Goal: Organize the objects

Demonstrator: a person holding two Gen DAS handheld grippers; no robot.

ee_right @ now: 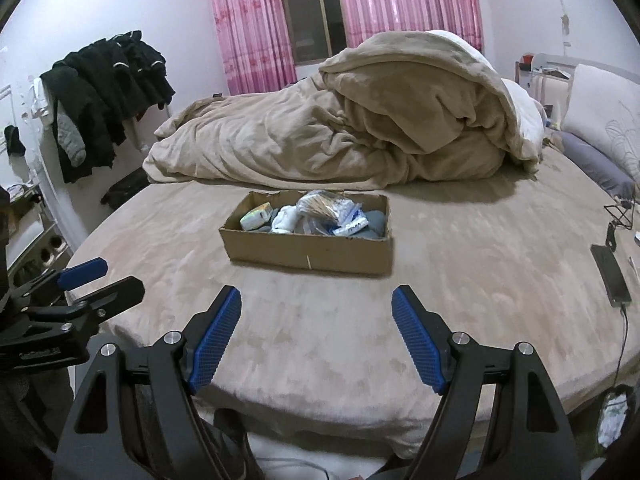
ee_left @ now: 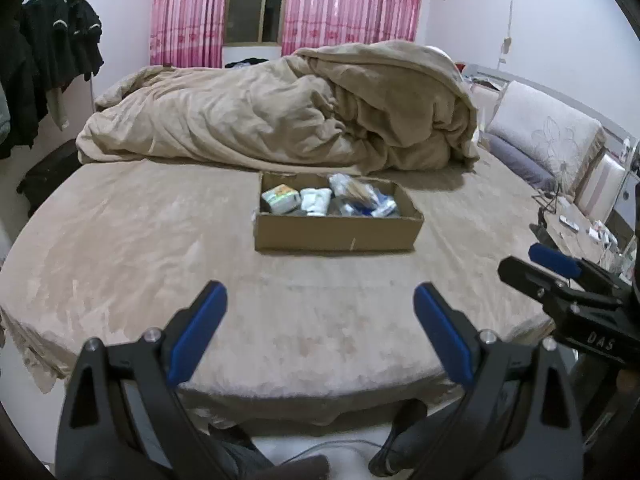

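Note:
A shallow cardboard box (ee_left: 336,230) sits on the beige bed (ee_left: 120,248), holding several small packets, a white bottle and plastic bags. It shows in the right wrist view (ee_right: 308,250) too. My left gripper (ee_left: 320,312) is open and empty, held above the bed's near edge, well short of the box. My right gripper (ee_right: 316,316) is also open and empty at the near edge. The right gripper shows at the right of the left wrist view (ee_left: 532,266); the left gripper shows at the left of the right wrist view (ee_right: 100,278).
A crumpled beige duvet (ee_left: 288,112) lies behind the box. Pillows (ee_left: 548,128) lean at the right. A phone (ee_right: 610,274) with a cable lies near the bed's right edge. Dark clothes (ee_right: 104,92) hang on a rack at the left. Pink curtains (ee_right: 400,4) hang behind.

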